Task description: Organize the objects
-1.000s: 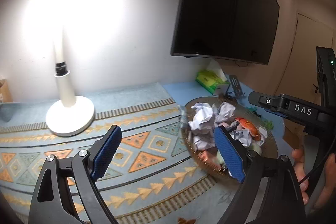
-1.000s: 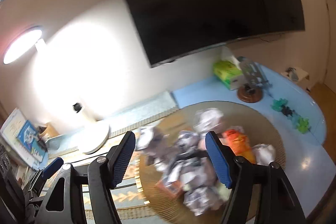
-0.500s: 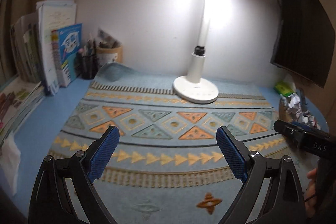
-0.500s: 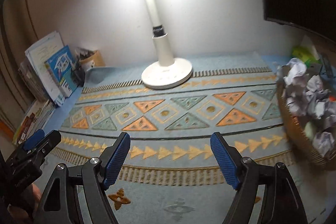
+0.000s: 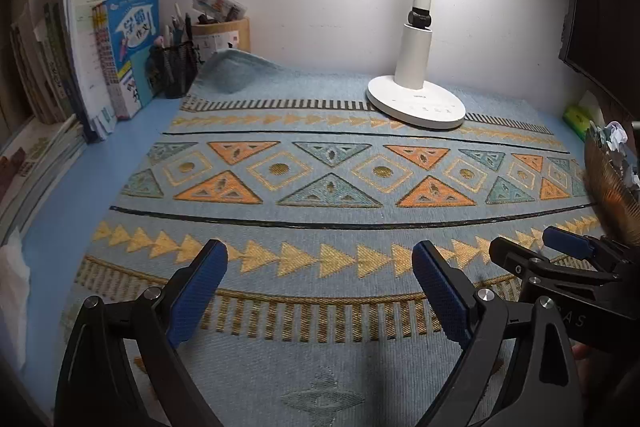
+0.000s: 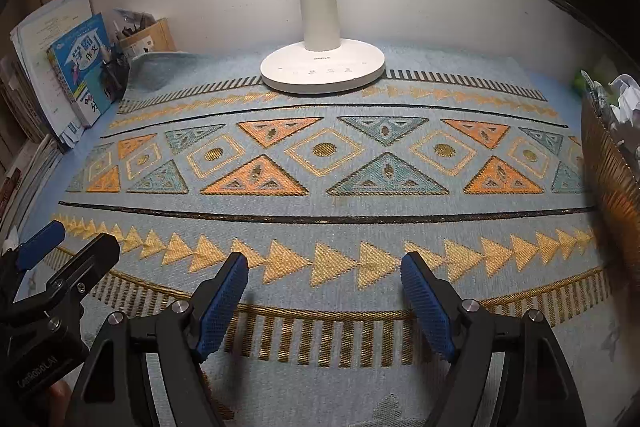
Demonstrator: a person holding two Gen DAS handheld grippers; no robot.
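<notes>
A woven basket (image 5: 608,187) holding crumpled paper balls (image 5: 618,137) sits at the rug's right end; in the right wrist view the basket (image 6: 612,167) and paper (image 6: 628,95) fill the right edge. My left gripper (image 5: 318,251) hangs open over the patterned rug (image 5: 320,163), nothing between its blue pads. My right gripper (image 6: 324,261) is also open and empty, low over the same rug (image 6: 320,147). Each gripper shows in the other's view: the right one (image 5: 536,247) beside the basket, the left one (image 6: 68,247) at the lower left.
A white desk lamp (image 5: 416,103) stands lit at the back of the rug. Upright books (image 5: 128,39), a mesh pen holder (image 5: 176,67) and a wooden box stand at the back left. A green tissue box (image 5: 578,115) and a dark screen (image 5: 600,7) are at the right.
Both views have swung left from the basket to the rug and sunk closer to it. The right gripper's jaws have spread wider. Nothing was picked up.
</notes>
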